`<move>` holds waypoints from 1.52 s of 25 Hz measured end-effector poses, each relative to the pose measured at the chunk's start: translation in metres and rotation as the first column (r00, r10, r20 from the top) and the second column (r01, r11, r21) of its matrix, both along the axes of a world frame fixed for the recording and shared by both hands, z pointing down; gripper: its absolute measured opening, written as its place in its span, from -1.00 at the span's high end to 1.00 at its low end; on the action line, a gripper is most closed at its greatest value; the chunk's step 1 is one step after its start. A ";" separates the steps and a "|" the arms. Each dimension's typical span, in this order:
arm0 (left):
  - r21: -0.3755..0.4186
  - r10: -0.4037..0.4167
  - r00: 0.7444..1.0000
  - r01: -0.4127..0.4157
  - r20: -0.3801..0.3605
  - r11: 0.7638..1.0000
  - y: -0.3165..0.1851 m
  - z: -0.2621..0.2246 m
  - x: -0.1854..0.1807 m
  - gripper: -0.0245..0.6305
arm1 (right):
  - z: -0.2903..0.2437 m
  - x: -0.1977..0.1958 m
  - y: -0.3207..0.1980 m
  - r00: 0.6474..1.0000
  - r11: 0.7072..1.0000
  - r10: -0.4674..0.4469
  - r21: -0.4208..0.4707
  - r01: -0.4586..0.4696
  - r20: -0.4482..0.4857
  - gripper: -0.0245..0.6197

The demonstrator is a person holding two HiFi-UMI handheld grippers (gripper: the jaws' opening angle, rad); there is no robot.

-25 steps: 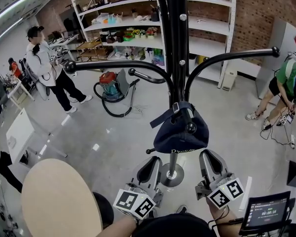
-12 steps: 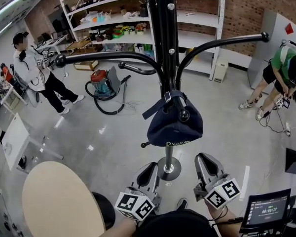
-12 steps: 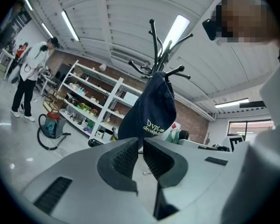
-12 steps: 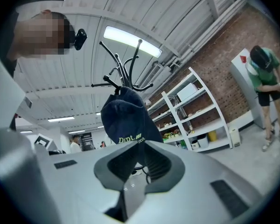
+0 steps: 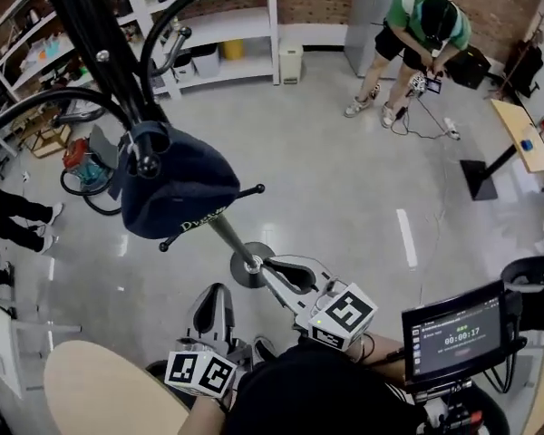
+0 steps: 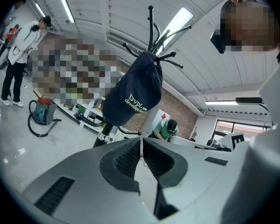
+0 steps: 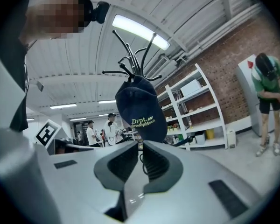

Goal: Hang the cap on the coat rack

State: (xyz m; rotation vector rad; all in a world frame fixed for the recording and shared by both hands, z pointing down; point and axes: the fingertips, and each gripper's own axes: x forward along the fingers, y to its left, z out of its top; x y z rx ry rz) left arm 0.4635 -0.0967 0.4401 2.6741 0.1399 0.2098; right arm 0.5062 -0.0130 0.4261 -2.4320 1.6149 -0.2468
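Observation:
The dark blue cap [image 5: 177, 193] hangs from a hook of the black coat rack [image 5: 91, 43], its brim down. Both grippers are below it and apart from it, touching nothing. My left gripper [image 5: 214, 295] is shut and empty, low in the head view. My right gripper [image 5: 276, 268] is beside the rack's round base [image 5: 251, 268], jaws together with nothing between them. In the left gripper view the cap [image 6: 133, 94] hangs ahead of and above the shut left gripper [image 6: 141, 141], under the rack's hooks [image 6: 154, 31]. In the right gripper view the cap [image 7: 140, 108] hangs just beyond the right gripper [image 7: 141, 146].
A round beige table [image 5: 100, 392] is at the lower left. A screen on a stand [image 5: 453, 333] is at the lower right. White shelves [image 5: 218, 25] and a vacuum cleaner [image 5: 77, 157] stand behind the rack. A person in green [image 5: 417, 16] bends over at the far right.
Both grippers have drawn back and down from the cap, which stays on its hook. The head view has swung, so the rack now sits at the left.

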 end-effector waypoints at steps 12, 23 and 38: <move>-0.024 0.084 0.995 -0.082 0.052 0.996 0.034 0.027 -0.009 0.86 | 0.022 -0.033 0.008 0.999 0.998 -0.038 -0.051 0.038 0.020 0.85; -0.053 0.069 0.997 -0.067 0.046 0.996 0.024 0.030 -0.019 0.86 | 0.024 -0.048 -0.007 0.997 0.994 -0.074 -0.075 0.076 0.030 0.85; -0.050 0.127 0.992 -0.128 -0.022 0.991 0.026 0.019 -0.024 0.86 | 0.011 -0.062 -0.010 0.998 0.995 -0.049 -0.091 0.046 -0.029 0.85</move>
